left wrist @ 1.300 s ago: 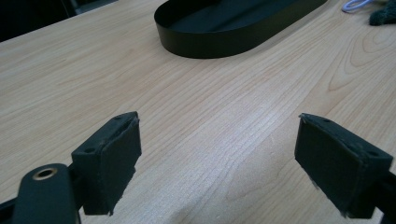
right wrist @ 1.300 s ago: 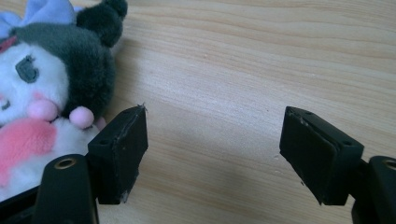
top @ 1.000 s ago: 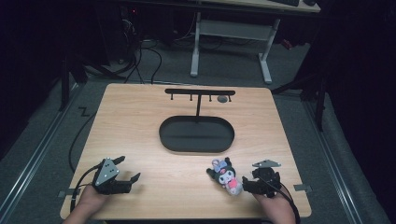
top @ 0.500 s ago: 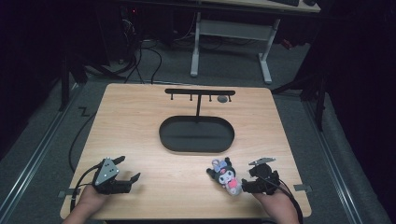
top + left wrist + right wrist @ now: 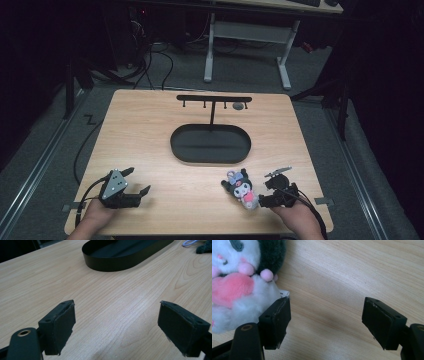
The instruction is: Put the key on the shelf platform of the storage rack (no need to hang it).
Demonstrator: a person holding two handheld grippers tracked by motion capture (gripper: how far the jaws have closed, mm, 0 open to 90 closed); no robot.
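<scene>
Dark floor surrounded the wooden table [image 5: 150,130], where both my tongs, left gripper [image 5: 134,186] and right gripper [image 5: 269,189], gaped wide and empty, the plush toy [image 5: 241,189] lying just beside the right one near the front edge, so I judged I should slide sideways until it sat squarely between the jaws before closing, and I read no writing on its small white tag [image 5: 284,293].

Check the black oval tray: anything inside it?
The black oval tray looks empty, its dark floor bare apart from the stand's post rising at its far edge. The near wall hides a strip of floor.
</scene>
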